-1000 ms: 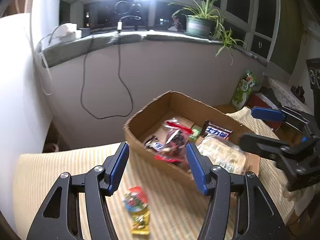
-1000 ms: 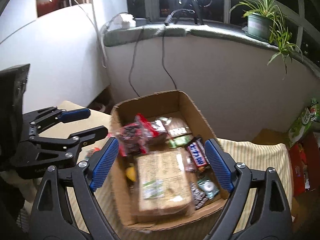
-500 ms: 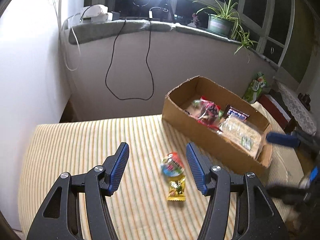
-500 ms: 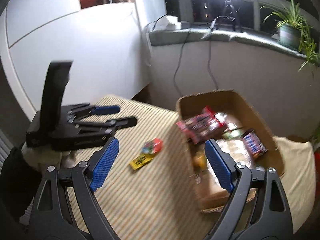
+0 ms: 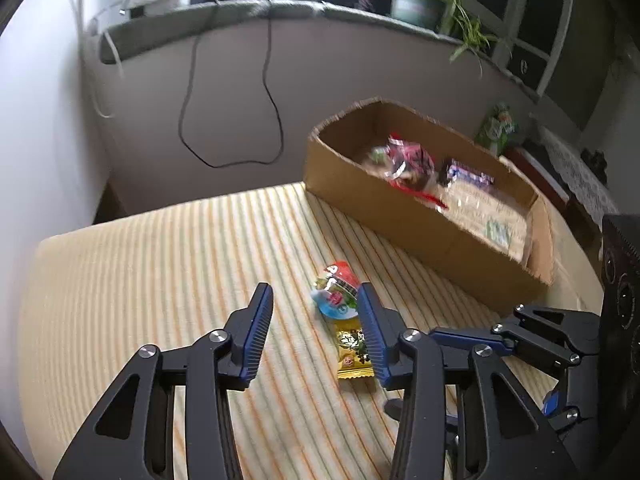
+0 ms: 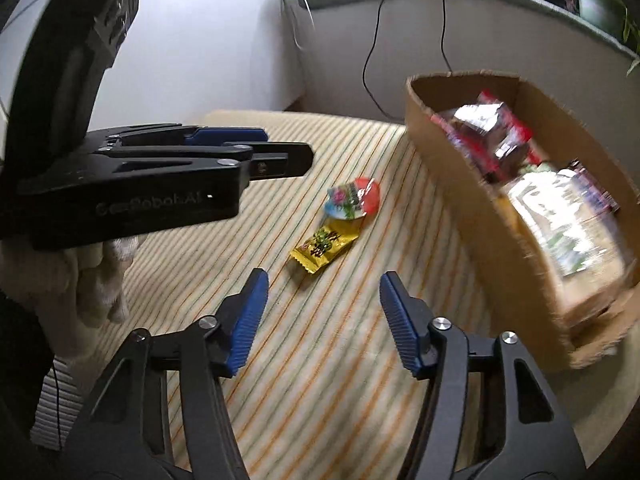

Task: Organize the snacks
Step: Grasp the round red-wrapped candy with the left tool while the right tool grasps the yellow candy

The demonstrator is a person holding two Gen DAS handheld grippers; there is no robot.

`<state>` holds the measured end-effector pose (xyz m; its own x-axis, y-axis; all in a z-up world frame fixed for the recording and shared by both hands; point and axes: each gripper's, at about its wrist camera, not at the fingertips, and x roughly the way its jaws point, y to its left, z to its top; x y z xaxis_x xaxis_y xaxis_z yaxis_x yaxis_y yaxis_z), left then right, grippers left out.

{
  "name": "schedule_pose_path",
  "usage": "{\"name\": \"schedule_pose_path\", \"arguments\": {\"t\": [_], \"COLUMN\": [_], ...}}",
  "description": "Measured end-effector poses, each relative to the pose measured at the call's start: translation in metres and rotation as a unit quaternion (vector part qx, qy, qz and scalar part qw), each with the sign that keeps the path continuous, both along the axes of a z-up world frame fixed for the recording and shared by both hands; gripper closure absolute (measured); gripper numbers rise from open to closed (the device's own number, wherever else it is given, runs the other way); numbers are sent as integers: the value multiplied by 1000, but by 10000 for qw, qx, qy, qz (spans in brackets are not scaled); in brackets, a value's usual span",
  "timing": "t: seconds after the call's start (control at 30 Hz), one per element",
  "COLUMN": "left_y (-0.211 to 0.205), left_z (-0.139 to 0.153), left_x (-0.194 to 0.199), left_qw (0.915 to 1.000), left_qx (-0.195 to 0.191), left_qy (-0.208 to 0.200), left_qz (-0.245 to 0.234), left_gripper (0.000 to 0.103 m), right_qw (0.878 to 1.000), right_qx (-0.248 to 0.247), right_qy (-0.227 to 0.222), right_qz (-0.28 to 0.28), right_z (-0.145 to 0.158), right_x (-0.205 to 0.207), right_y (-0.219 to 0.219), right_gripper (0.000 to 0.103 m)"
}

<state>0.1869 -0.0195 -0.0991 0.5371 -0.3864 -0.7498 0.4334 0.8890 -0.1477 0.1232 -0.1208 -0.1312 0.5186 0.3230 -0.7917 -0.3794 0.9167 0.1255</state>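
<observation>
Blurred wrappers crowd our brown cardboard box [image 5: 404,216], labels unreadable, while our left gripper [image 5: 316,328] and right gripper [image 6: 320,316], jaws just narrowed, gape empty.

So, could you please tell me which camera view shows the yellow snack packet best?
The right wrist view: the yellow snack packet lies there whole and unobstructed on the striped cloth. In the left wrist view, the left gripper has one finger covering the packet's right edge.
</observation>
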Motion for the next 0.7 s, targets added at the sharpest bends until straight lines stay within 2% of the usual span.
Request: {"name": "schedule_pose_path", "arguments": {"t": [0.2,0.63,0.7], "left_y": [-13,-21,-20], "left_z": [-14,-30,-30], "left_x": [11,25,25], "left_qw": [9997,9986,9987], "left_qx": [9,28,12], "left_qy": [138,272,250], "left_qz": [-217,-442,-441], "left_gripper": [62,62,67], "right_qw": [9998,9995,9995], "right_qx": [-59,-104,-162], "right_qy": [55,99,76], "right_qz": [-181,-283,-257], "right_z": [-10,-17,-18], "right_x": [8,18,21], "right_y": [5,8,13], "right_gripper": [53,60,60]}}
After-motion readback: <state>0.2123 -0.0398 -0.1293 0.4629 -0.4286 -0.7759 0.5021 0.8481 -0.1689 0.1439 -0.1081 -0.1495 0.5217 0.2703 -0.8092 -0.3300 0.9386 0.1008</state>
